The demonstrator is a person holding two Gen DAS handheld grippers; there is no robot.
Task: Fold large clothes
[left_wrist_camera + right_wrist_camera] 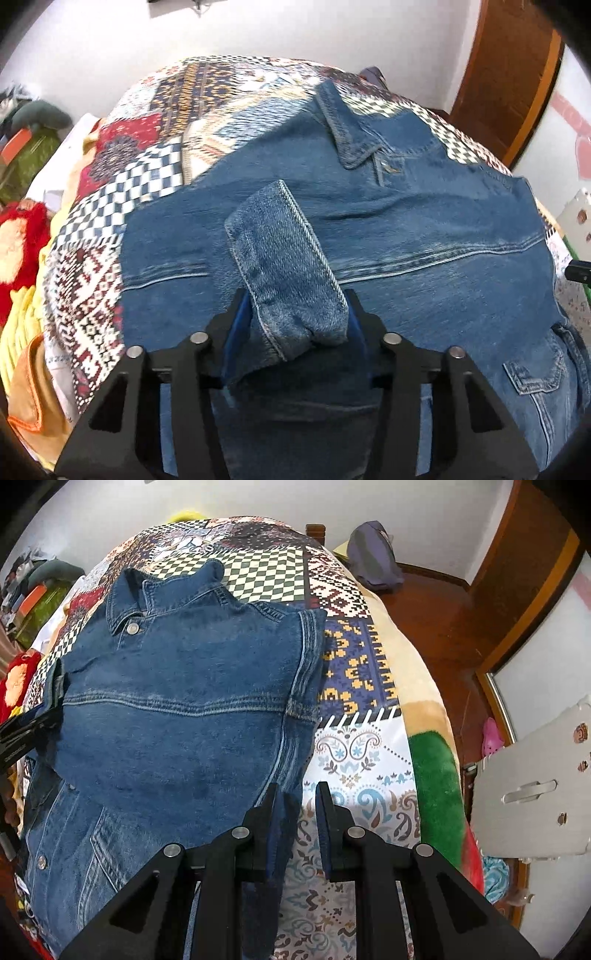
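A blue denim jacket [406, 229] lies spread, collar far, on a patchwork bedspread [155, 177]. My left gripper [295, 299] is shut on the jacket's sleeve; the cuff [273, 236] sticks out past the blue pads and hangs above the jacket's body. In the right wrist view the jacket [184, 720] fills the left half, and the left gripper [22, 731] shows at the left edge. My right gripper [297, 790] hovers over the jacket's right edge and the bedspread [354, 672]. Its jaws are nearly together, with nothing between them.
Piled clothes, red fluffy [22, 236] and yellow [18, 317], lie left of the bed. A green blanket [436, 786] edges the bed's right side, beside a wooden floor [436, 620]. A purple garment [373, 554] sits at the far corner. A grey perforated plate [535, 794] is at the right.
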